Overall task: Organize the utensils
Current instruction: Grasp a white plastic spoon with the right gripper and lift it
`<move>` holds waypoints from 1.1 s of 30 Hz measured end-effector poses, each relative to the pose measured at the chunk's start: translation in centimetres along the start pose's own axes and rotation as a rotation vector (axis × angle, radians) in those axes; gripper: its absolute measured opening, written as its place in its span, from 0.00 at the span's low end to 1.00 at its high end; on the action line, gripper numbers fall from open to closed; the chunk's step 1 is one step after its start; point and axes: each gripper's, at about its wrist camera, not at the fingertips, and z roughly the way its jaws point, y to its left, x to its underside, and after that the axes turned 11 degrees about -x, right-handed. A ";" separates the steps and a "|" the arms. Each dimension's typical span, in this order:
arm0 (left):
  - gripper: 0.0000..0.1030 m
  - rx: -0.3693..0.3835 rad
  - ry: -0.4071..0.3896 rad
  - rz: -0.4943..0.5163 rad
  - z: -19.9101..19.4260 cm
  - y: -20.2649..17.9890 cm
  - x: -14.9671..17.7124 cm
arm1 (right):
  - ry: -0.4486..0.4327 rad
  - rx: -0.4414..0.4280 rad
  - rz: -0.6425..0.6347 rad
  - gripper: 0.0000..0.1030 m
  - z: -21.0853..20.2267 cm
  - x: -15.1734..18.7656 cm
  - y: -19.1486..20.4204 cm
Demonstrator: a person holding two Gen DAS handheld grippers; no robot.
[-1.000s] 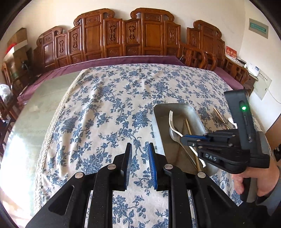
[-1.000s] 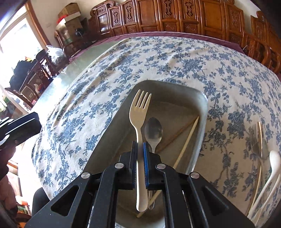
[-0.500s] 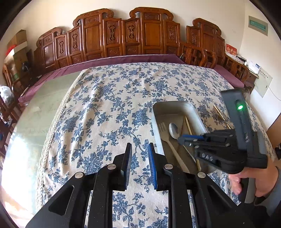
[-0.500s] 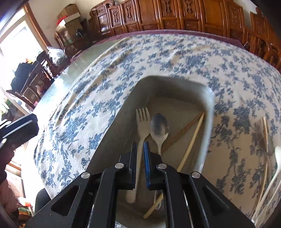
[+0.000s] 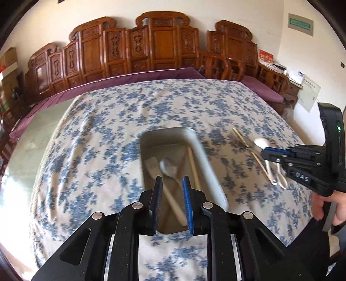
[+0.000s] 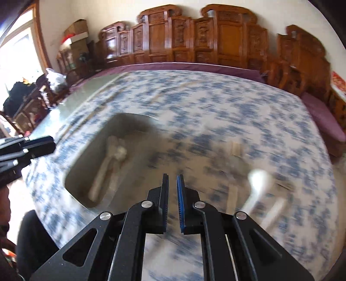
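Several loose utensils, a white plastic spoon (image 5: 260,142), a thin wooden chopstick (image 5: 253,154) and a metal fork (image 5: 234,138), lie on the blue-flowered table (image 5: 108,134), beside the grey metal tray (image 5: 207,168). The right tool (image 5: 265,154) hangs above them, clenched and empty. The left tool (image 5: 172,201), slightly parted, holds nothing. The pieces look light, stiff and slippery; pinching the spoon mid-handle seems safest.

We see a row of carved wooden chairs (image 5: 160,45) lining a cream wall (image 5: 248,13) behind the surface, which wears a blue-flowered cloth (image 5: 151,103) over purple. Daylight pours through a window (image 6: 17,54) near stacked cardboard boxes (image 6: 76,32).
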 end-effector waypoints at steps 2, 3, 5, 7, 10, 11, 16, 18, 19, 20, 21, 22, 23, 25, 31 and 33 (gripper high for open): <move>0.17 0.014 -0.001 0.008 0.1 -1.0 -0.1 | -0.006 0.038 0.016 0.12 -1.1 1.3 -1.8; 0.17 0.022 0.000 0.012 0.2 -1.6 -0.1 | -0.006 0.050 0.027 0.21 -1.4 1.8 -2.5; 0.17 0.032 0.000 0.023 0.3 -2.5 -0.1 | -0.004 0.073 0.054 0.33 -1.7 3.0 -4.1; 0.17 0.042 0.002 0.034 0.5 -3.5 -0.1 | 0.021 0.120 0.073 0.34 -1.4 4.4 -5.7; 0.17 0.053 0.002 0.046 0.3 -4.5 0.1 | 0.047 0.141 0.105 0.34 -0.7 6.0 -7.4; 0.17 0.057 0.003 0.050 0.3 -4.9 0.2 | 0.055 0.146 0.117 0.35 -0.4 6.5 -7.6; 0.17 0.067 0.009 0.068 0.0 -6.1 0.6 | 0.077 0.140 0.181 0.39 1.0 7.7 -8.7; 0.17 0.072 0.010 0.074 0.0 -6.5 0.7 | 0.081 0.133 0.209 0.39 1.2 8.0 -9.0; 0.17 0.076 0.011 0.077 -0.1 -6.7 0.8 | 0.084 0.129 0.220 0.39 1.4 8.2 -9.1; 0.17 0.077 0.011 0.080 -0.1 -6.9 0.8 | 0.083 0.125 0.227 0.39 1.5 8.4 -9.1; 0.17 0.078 0.012 0.085 -0.1 -7.1 0.9 | 0.080 0.124 0.224 0.39 1.6 8.5 -9.0; 0.17 0.079 0.012 0.088 -0.2 -7.3 0.9 | 0.080 0.124 0.220 0.41 1.6 8.4 -8.9; 0.17 0.078 0.013 0.091 -0.2 -7.4 0.9 | 0.080 0.124 0.218 0.41 1.6 8.4 -8.8; 0.17 0.080 0.017 0.095 -0.2 -7.8 0.9 | 0.084 0.127 0.210 0.41 1.7 8.5 -8.6; 0.17 0.082 0.019 0.119 -0.5 -8.8 1.0 | 0.095 0.148 0.186 0.35 1.7 8.6 -8.3; 0.18 0.084 0.020 0.124 -0.4 -9.2 1.0 | 0.101 0.153 0.192 0.20 1.4 8.7 -8.4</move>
